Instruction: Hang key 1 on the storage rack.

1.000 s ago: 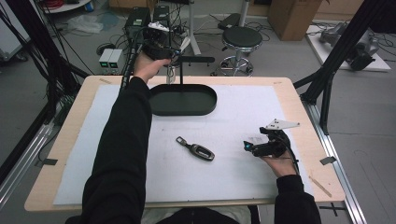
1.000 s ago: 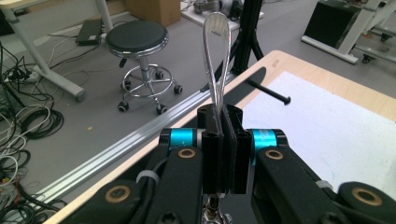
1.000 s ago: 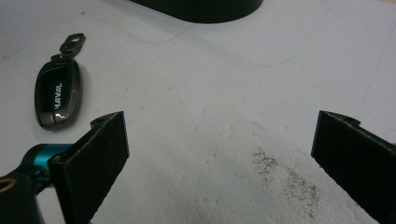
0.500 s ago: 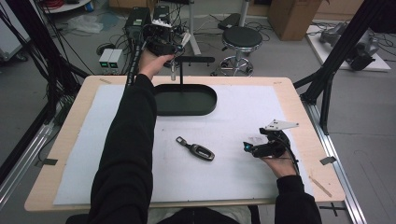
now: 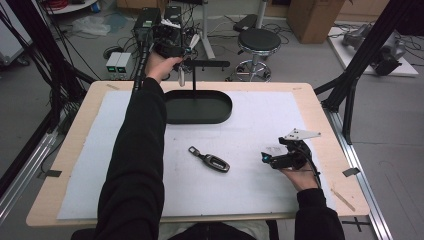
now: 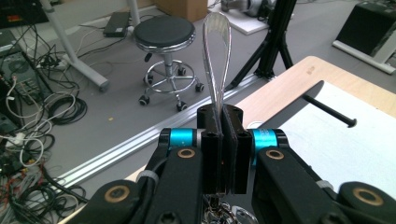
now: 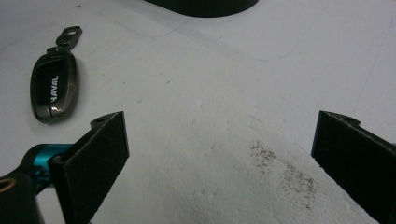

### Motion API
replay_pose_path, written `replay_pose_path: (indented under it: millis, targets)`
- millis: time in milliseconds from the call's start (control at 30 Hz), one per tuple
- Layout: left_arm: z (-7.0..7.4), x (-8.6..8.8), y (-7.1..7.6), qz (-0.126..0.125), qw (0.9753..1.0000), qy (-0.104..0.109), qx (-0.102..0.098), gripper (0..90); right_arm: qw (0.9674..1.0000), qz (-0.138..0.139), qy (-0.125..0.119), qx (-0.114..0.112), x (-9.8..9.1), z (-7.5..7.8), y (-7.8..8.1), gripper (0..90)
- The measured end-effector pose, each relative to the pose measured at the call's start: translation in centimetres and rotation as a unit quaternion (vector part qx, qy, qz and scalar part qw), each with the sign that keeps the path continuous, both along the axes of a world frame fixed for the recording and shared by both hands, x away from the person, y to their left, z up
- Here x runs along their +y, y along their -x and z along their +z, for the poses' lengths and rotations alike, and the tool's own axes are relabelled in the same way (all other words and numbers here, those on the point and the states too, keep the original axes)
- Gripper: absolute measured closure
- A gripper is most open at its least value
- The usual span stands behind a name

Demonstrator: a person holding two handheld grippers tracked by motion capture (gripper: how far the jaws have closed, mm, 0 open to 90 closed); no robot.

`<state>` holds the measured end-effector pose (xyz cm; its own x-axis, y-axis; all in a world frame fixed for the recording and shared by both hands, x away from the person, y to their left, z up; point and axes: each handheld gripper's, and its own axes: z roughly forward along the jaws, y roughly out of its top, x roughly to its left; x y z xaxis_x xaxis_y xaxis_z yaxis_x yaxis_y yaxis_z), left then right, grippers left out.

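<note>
My left gripper (image 6: pixel 223 112) is shut on a thin silver metal loop (image 6: pixel 217 51) that sticks out past the jaws, with a bunch of keys (image 5: pixel 182 75) hanging under it. In the high view the left gripper (image 5: pixel 184 52) is held up beyond the table's far edge, beside the horizontal bar (image 5: pixel 212 63) of a black stand; the bar's tip (image 6: pixel 329 111) lies to the right. On the mat lies a dark car key fob (image 5: pixel 210 160) (image 7: pixel 52 88). My right gripper (image 5: pixel 267 159) (image 7: pixel 219 144) rests open on the mat to the fob's right, nothing between its jaws.
The stand's black oval base (image 5: pixel 220 114) sits at the far middle of the white mat (image 5: pixel 260 125). A round stool (image 5: pixel 259 41), cables and boxes are on the floor behind the table. Black frame legs (image 5: pixel 350 85) rise at the right.
My left hand has shifted a little up and away from me with the loop and keys still clamped. The right gripper and the key fob have stayed put.
</note>
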<state>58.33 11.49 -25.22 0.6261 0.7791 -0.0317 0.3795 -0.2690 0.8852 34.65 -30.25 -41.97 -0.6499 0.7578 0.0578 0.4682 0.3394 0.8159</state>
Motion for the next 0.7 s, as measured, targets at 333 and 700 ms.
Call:
replay_pose_path:
  millis: [333, 700]
  targets:
    - [-0.2, 0.2, -0.3, 0.082, 0.9964, 0.018, -0.011, 63.2, 1.0000, 0.002, 0.001, 0.000, 0.0, -0.1, -0.1, 3.2]
    - [-1.0, 1.2, 0.6, 0.041, 0.9988, 0.020, 0.018, 13.5, 1.0000, 0.001, -0.001, -0.004, 0.1, 0.0, -0.1, 3.2]
